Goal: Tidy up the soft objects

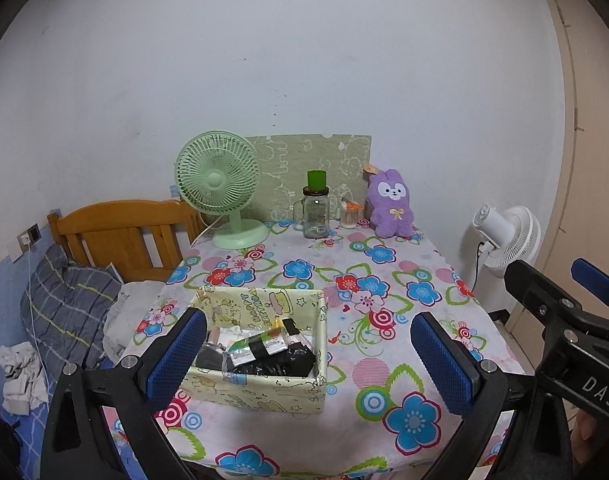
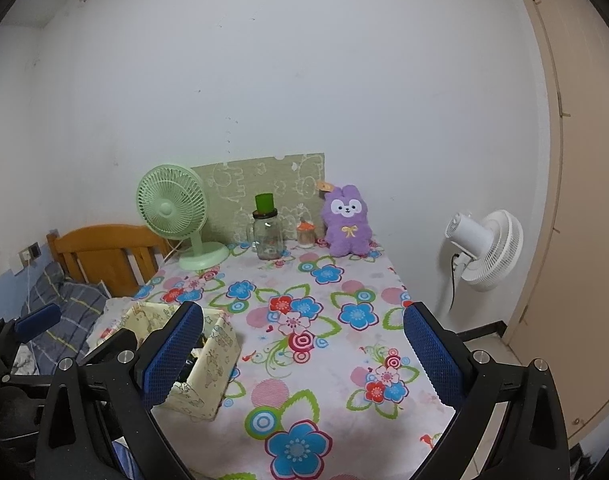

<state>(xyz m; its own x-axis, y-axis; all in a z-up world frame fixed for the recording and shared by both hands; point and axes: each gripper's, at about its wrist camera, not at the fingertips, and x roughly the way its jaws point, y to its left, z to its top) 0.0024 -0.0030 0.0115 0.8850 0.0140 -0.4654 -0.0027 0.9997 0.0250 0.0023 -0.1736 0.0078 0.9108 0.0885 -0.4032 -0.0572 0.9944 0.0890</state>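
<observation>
A purple plush bunny (image 1: 391, 203) (image 2: 347, 221) sits upright at the far right of the flowered table (image 1: 384, 288) (image 2: 324, 360), against the wall. A pale yellow fabric box (image 1: 260, 348) (image 2: 208, 364) near the front left holds dark packets and small items. My left gripper (image 1: 310, 356) stands open in front of the box with nothing between its blue pads. My right gripper (image 2: 304, 354) is open too, over the bare cloth right of the box. The right gripper (image 1: 560, 312) also shows at the right edge of the left wrist view.
A green desk fan (image 1: 220, 188), a glass jar with green lid (image 1: 316, 210) and a small toothpick holder (image 1: 349, 216) line the table's back edge. White floor fan (image 2: 484, 250) stands right of the table. A bed with wooden headboard (image 1: 120, 236) and pillow lies left.
</observation>
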